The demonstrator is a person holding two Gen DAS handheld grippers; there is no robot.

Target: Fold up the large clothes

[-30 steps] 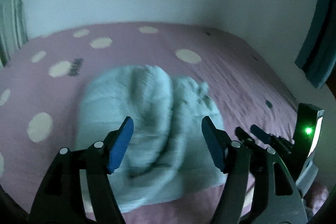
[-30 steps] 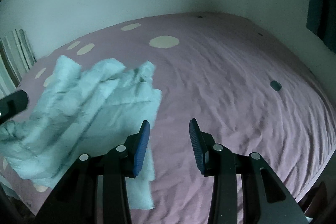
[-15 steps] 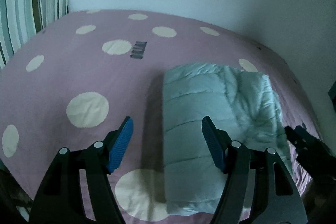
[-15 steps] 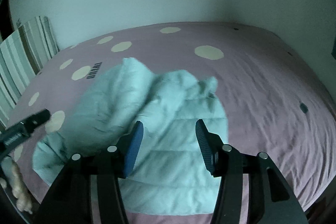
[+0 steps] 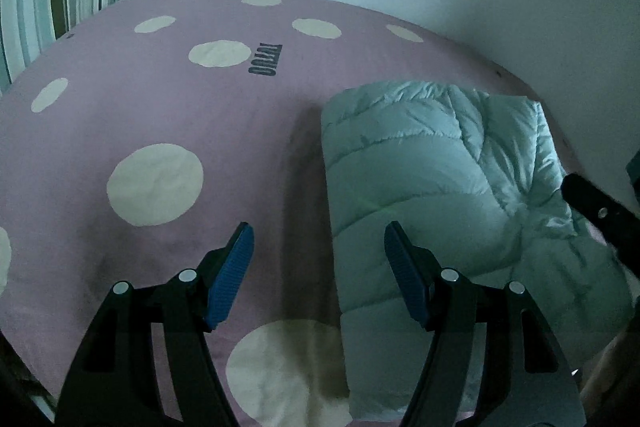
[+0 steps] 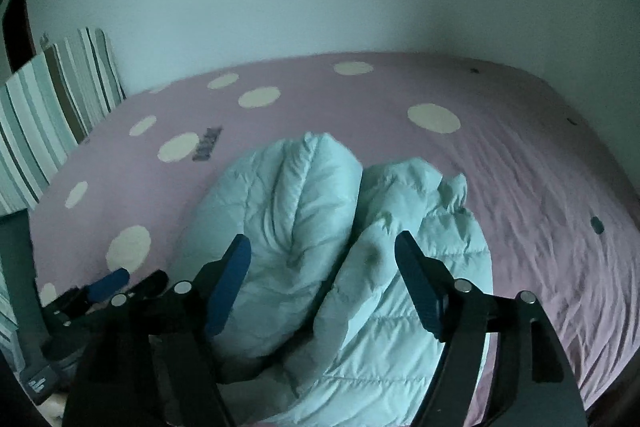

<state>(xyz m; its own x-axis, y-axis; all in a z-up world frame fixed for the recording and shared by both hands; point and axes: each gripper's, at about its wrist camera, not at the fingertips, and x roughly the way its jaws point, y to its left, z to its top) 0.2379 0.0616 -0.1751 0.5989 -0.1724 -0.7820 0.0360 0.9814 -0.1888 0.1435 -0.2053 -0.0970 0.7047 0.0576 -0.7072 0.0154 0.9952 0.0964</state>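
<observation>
On the dotted pink bedsheet [image 5: 160,115], we judge the puffy folded jacket [image 6: 320,227] may spring open at 12 o'clock: left gripper [image 5: 318,273] gapes empty, right gripper [image 6: 322,283] is opening, unpressed.

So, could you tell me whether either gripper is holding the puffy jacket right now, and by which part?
Neither: the left gripper stands open, the right gripper is opening, jacket unpinched.

We carry two matching tools. Our left gripper [image 5: 319,259] has black angular arms studded with round silver rivets, and its fingers [image 5: 234,269] are faced with ribbed blue pads. Our right gripper [image 6: 322,275] is built alike: black frame, silver rivets, blue pads on its fingers [image 6: 416,289].
</observation>
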